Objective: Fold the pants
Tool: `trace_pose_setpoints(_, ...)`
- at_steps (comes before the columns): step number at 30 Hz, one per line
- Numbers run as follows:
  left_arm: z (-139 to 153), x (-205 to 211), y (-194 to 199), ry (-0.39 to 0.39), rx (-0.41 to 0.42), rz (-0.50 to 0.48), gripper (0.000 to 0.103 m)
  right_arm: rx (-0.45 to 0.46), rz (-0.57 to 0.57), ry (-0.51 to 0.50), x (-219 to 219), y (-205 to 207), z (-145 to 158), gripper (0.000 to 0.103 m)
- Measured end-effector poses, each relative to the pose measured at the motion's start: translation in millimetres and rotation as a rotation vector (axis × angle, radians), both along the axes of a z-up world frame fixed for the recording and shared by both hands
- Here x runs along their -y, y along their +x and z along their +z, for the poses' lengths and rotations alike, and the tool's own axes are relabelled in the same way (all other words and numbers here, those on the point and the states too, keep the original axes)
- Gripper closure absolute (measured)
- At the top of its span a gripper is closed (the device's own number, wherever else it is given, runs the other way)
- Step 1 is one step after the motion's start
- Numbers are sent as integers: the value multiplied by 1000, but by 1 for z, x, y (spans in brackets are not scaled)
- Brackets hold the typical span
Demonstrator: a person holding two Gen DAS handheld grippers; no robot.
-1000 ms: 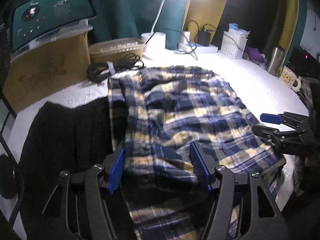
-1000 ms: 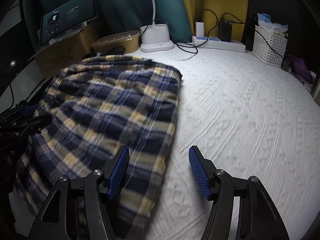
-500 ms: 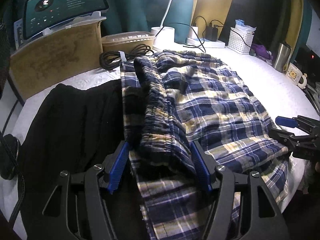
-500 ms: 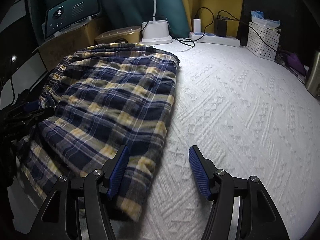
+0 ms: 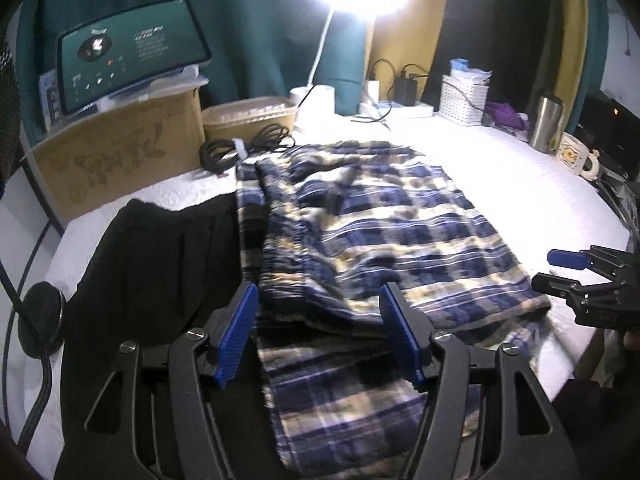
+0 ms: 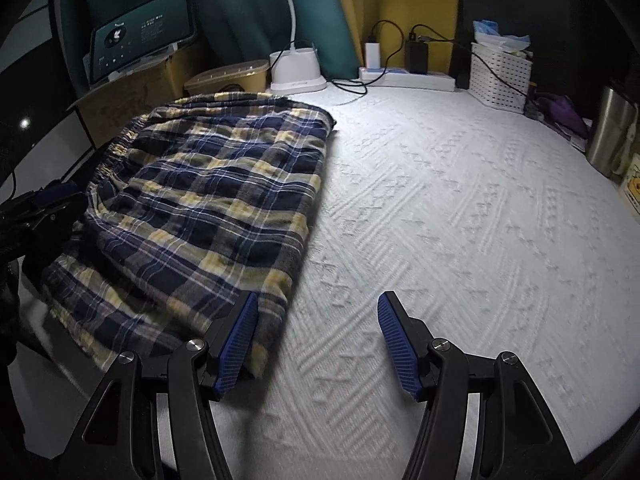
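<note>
You are between folds: the navy, yellow and white plaid flannel pants [image 5: 384, 236] lie on the white textured tabletop [image 6: 460, 208], already doubled over so that an upper layer with the gathered elastic waistband sits on a longer lower layer that runs toward you and off the near edge. Neither tool has cloth in it. Your left gripper [image 5: 318, 334] hangs above the near part of the pants with its blue-padded jaws standing well apart and nothing pinched between them. Your right gripper [image 6: 318, 344] is likewise spread and empty, its left pad just over the pants' right-hand edge and its right pad over bare tabletop.

The next move, as I judge it, calls for both tools to come down on the near, overhanging layer, one at each corner, pinch it, and carry it up over the stack while keeping the edges square.

The left wrist view alone shows the black garment [image 5: 160, 280] lying just beside the pants on their left, the lower layer trailing toward you, and the right gripper off at the pants' right edge. The right wrist view alone shows the clean folded right edge of the pants and the broad bare tabletop beyond it.
</note>
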State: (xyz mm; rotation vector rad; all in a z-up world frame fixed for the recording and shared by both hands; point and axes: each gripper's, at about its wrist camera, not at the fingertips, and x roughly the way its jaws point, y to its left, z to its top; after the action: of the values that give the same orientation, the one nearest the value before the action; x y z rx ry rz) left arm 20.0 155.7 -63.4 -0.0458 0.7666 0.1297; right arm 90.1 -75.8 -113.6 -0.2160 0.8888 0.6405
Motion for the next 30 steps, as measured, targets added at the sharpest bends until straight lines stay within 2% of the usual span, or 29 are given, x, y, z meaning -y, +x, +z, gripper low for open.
trace_pose_setpoints(20,31,90,-5,-15,85,-163,39,94,-139,86,87,-29,37,39)
trace_pose_setpoints(24,41,105,-4,-34,106,-180,39,136,-168,111,107,-35,51,39)
trace_pose_setpoints(30,59,128,-9,-18,161,-219,39,199,-211,137,129,-42,72,39)
